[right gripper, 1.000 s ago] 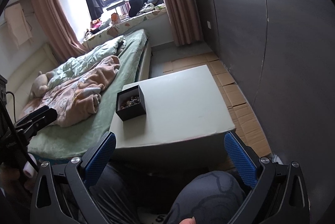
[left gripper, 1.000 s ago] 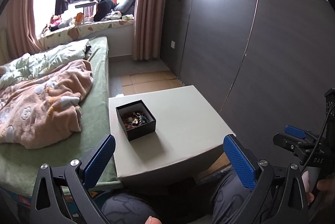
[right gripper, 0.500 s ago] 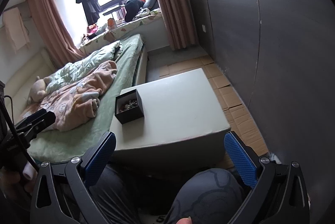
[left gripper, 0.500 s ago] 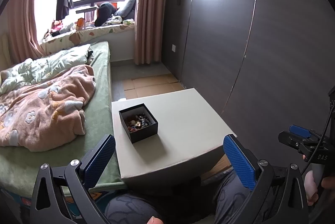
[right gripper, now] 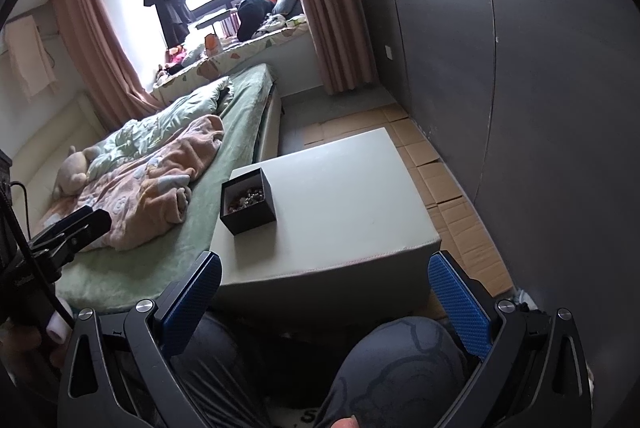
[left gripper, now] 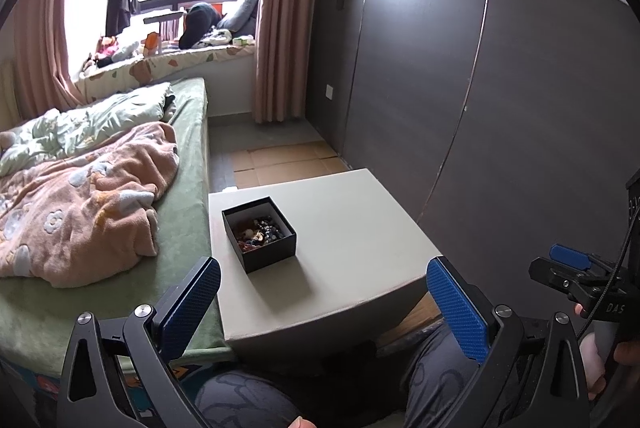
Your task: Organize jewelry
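Note:
A small open black box [left gripper: 259, 234] full of mixed beads and jewelry [left gripper: 258, 235] stands near the left edge of a pale grey low table [left gripper: 352, 240]. It also shows in the right wrist view [right gripper: 247, 201]. My left gripper [left gripper: 324, 304] is open and empty, held back from the table's near edge, above my knees. My right gripper [right gripper: 325, 302] is open and empty too, short of the table's near edge. The right gripper also shows at the far right of the left wrist view [left gripper: 576, 270].
A bed [left gripper: 182, 220] with a pink blanket [left gripper: 80, 195] runs along the table's left side. A dark panelled wall [left gripper: 500, 99] stands to the right. Flattened cardboard [right gripper: 448, 179] covers the floor beyond and right of the table. My knees [right gripper: 400, 360] are below the grippers.
Both grippers have shifted slightly, so the table and box sit a little differently in view. Both stay open and empty. The box has not moved.

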### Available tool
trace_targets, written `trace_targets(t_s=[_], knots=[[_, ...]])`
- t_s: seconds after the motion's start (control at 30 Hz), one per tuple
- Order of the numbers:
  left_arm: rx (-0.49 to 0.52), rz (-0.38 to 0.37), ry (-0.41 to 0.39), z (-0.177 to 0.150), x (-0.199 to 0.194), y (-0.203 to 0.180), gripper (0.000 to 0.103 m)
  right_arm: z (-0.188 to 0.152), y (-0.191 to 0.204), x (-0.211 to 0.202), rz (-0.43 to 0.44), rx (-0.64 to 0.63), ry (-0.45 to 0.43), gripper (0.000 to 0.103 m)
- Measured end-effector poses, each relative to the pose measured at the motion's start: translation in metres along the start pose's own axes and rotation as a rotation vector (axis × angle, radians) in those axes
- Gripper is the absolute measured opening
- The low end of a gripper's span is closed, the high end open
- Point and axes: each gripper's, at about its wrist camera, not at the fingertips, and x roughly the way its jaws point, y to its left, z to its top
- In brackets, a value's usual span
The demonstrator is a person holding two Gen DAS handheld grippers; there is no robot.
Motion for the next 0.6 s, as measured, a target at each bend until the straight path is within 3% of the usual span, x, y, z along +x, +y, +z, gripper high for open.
trace_targets(t_s=[0.6], knots=[[-0.010, 0.004, -0.006, -0.0022, -0.0038, -0.0025, 0.103, -0.0048, 0.0005, -0.0038, 0.009, 0.006, 0.004, 0.103]])
